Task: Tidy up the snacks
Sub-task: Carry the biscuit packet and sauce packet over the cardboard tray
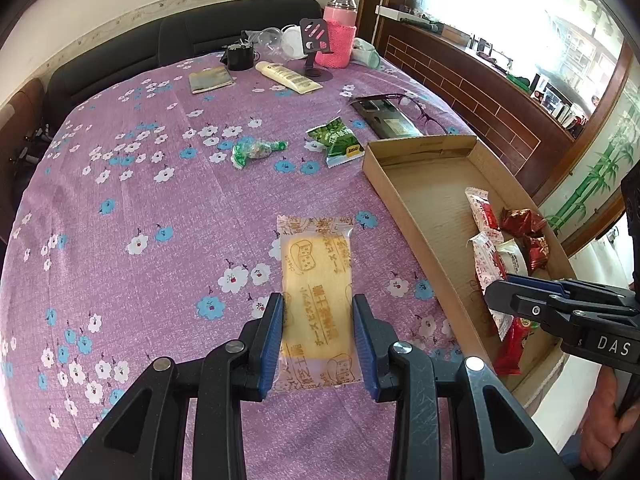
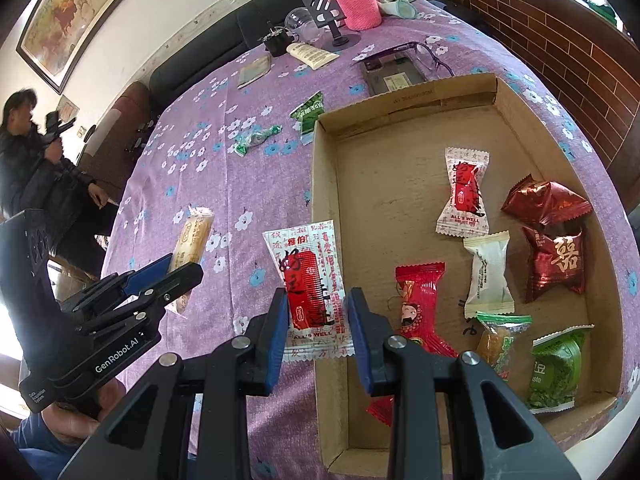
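You've got a white wall (image 1: 120, 0) with a patterned border strip behind a dark sofa (image 1: 168, 40). Framed painting (image 2: 76, 12) hangs upper left. Brown brick-pattern panelling (image 1: 472, 92) runs along the right under a bright, blown-out window (image 1: 488, 4). Bamboo-print wall (image 1: 592, 176) at far right. Daylight only.

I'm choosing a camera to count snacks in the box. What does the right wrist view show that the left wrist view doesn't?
Right only: the whole box floor, with a green packet and amber candy at its near end; a person standing at left.
Left only: a bright window.
Both: box, yellow biscuit in the left tongs, red-and-white packet in the right tongs, two green snacks on the cloth.
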The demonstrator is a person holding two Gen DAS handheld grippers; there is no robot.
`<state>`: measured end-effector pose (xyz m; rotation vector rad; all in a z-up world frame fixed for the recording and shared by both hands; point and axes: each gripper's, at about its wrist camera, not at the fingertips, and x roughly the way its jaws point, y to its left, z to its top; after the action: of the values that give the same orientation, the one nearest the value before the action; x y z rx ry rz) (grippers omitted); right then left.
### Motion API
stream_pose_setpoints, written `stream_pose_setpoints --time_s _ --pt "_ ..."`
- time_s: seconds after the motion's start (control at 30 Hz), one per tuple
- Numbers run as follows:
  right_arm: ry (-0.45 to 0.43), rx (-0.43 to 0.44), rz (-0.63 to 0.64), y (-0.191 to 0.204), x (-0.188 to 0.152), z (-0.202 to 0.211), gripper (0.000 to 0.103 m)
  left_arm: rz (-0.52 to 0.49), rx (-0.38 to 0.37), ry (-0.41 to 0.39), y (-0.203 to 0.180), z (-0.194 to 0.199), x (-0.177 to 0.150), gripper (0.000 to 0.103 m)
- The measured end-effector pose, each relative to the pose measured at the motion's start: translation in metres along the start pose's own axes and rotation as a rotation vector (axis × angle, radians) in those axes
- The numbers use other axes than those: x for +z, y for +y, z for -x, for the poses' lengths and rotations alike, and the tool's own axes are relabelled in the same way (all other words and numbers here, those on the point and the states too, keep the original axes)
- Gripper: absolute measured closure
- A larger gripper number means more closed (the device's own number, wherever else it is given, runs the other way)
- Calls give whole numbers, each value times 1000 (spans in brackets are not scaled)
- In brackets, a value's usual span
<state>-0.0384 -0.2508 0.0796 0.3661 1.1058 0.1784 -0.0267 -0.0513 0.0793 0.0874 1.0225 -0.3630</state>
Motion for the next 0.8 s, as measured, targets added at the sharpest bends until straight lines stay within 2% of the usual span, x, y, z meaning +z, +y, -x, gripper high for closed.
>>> stream_pose_setpoints --time_s 0.4,0.8 --pt "-28 -15 -24 -10 -2 8 74 -26 -25 -2 -11 -3 2 68" --pt "-67 -69 -133 -53 -14 31 74 -130 -150 -5 -65 -2 9 68"
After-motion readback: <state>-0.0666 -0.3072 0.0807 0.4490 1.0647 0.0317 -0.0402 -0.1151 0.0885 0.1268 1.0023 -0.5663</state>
